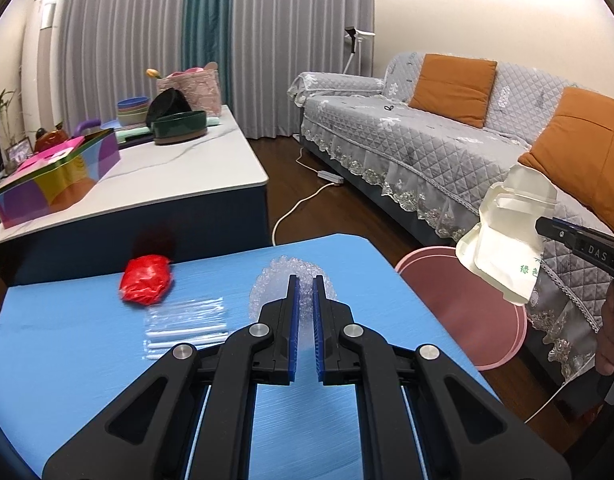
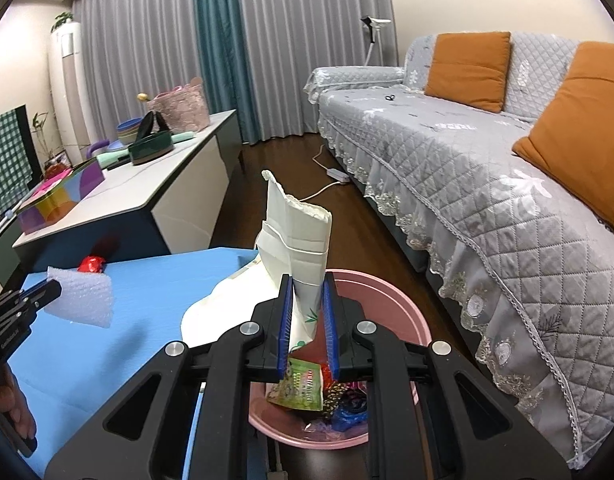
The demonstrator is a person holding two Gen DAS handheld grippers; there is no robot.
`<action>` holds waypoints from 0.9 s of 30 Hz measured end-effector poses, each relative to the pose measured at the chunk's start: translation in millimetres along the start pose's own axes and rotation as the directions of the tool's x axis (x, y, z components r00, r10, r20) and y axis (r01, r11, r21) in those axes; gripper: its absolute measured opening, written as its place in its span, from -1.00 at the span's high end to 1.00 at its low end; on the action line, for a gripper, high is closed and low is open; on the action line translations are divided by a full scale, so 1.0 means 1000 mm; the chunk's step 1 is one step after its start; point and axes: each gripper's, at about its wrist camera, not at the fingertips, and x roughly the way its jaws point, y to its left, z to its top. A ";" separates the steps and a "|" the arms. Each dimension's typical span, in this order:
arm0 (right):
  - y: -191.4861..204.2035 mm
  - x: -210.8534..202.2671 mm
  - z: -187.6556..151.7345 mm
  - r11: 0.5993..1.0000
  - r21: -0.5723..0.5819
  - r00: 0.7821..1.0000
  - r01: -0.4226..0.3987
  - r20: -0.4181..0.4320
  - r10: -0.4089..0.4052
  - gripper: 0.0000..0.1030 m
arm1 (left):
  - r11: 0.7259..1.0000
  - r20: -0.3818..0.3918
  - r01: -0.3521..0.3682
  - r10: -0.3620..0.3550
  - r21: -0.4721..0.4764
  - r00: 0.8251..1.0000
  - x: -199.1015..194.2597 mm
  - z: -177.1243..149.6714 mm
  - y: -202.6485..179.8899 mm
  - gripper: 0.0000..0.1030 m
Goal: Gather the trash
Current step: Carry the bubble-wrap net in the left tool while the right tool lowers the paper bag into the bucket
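Blue pads line the left gripper (image 1: 305, 280), whose jaws are pinched narrow on a piece of bubble wrap (image 1: 285, 280) held above the blue table (image 1: 87, 320). The right gripper (image 2: 309, 280) clamps a crumpled white paper bag (image 2: 297, 240), which stands over the pink bin (image 2: 387, 300) beside the table. Wrappers lie inside the bin. On the table farther out lie a red crumpled bag (image 1: 147, 284) and a clear plastic wrapper (image 1: 187, 322). A grey sofa (image 2: 467, 152) with orange cushions stands to the right.
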 end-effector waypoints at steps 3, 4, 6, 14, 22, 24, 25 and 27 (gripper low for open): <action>-0.010 0.002 0.002 1.000 0.016 1.000 0.024 0.000 -0.024 0.70 | 1.000 -0.002 0.015 -0.015 0.009 1.000 0.006 0.004 -0.011 0.88; -0.014 0.003 0.002 0.999 0.027 1.000 0.031 -0.001 -0.031 0.70 | 1.000 -0.003 0.020 -0.020 0.010 1.000 0.008 0.005 -0.014 0.88; -0.021 0.005 0.003 0.998 0.047 0.999 0.045 -0.003 -0.045 0.70 | 0.999 -0.003 0.032 -0.032 0.017 0.999 0.012 0.008 -0.024 0.88; -0.045 0.011 0.005 0.991 0.099 0.996 0.089 -0.013 -0.088 0.70 | 0.994 0.004 0.099 -0.099 0.047 0.995 0.027 0.025 -0.064 0.88; -0.063 0.018 0.007 0.982 0.123 0.990 0.143 -0.027 -0.141 0.70 | 0.984 -0.006 0.159 -0.159 0.082 0.987 0.047 0.042 -0.095 0.88; -0.065 0.020 0.007 0.981 0.126 0.989 0.148 -0.032 -0.145 0.70 | 0.981 -0.016 0.172 -0.172 0.092 0.985 0.054 0.045 -0.103 0.88; -0.066 0.022 0.007 0.980 0.126 0.988 0.151 -0.035 -0.148 0.70 | 0.979 -0.021 0.177 -0.176 0.098 0.984 0.058 0.046 -0.107 0.88; -0.065 0.023 0.007 0.980 0.120 0.987 0.160 -0.039 -0.157 0.70 | 0.976 -0.030 0.188 -0.186 0.109 0.982 0.065 0.046 -0.114 0.88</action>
